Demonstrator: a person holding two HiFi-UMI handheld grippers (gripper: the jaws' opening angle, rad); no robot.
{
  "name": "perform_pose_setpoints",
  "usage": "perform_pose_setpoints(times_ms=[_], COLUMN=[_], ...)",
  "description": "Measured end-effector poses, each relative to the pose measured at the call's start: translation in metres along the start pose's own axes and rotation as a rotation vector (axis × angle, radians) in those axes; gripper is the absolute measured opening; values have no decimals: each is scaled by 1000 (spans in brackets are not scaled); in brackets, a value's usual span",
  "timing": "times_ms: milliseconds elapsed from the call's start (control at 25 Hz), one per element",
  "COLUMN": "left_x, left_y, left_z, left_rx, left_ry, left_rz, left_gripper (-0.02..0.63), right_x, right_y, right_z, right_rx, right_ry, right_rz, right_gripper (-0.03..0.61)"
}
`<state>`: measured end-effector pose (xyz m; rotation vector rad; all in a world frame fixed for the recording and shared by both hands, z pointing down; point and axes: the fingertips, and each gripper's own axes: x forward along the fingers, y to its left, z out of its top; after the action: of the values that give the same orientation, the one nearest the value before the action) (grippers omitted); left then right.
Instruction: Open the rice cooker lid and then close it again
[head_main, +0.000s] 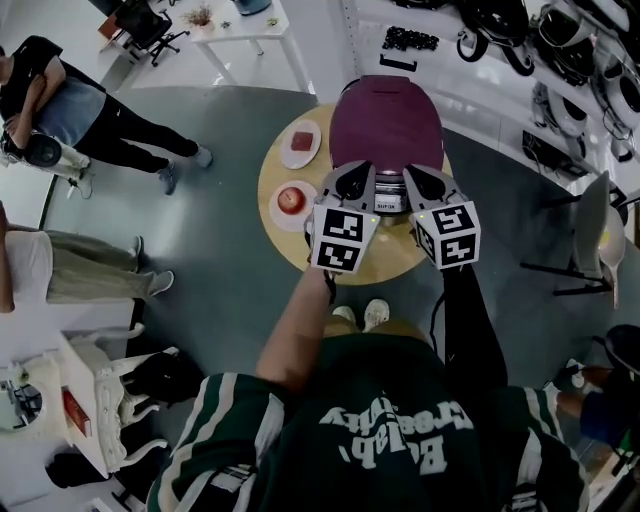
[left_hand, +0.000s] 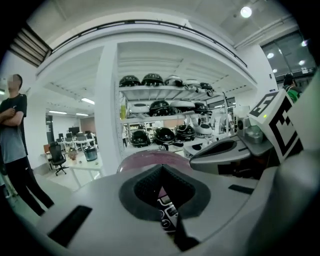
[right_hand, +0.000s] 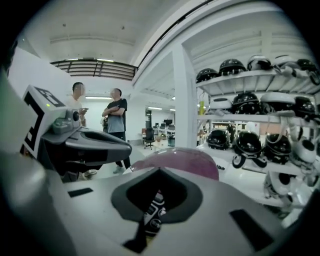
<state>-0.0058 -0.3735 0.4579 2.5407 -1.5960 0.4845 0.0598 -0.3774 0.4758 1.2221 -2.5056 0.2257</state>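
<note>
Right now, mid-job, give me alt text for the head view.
Seen from above, the left gripper and right gripper sit side by side, jaws together, at the front of a closed maroon rice cooker on a round table. Two plates lie left of it.

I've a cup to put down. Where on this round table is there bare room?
Bare wood shows on the table's near rim, between the left tool and right tool. The left side is crowded by the far plate and near plate, both loaded. The rice cooker fills the middle and far side.
</note>
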Motion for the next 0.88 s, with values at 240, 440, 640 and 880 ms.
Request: perform_pose_setpoints(times_ms=[240, 440, 640, 880], left_x=[22, 31, 34, 34], left_y=[-9, -12, -12, -11], left_z=[-38, -63, -70, -73], left_rx=[-23, -14, -27, -60], left_ry=[123, 211, 237, 260], left_rz=[-53, -58, -48, -38], left_gripper=[-2, -2, -2, -2], right_x=[19, 26, 28, 28], right_y=[2, 2, 3, 6], right_z=[-33, -46, -48, -50], right_rx=[25, 25, 24, 14], right_ry=[135, 178, 187, 214], right_rz=[45, 56, 45, 38], right_gripper=[3, 4, 5, 3])
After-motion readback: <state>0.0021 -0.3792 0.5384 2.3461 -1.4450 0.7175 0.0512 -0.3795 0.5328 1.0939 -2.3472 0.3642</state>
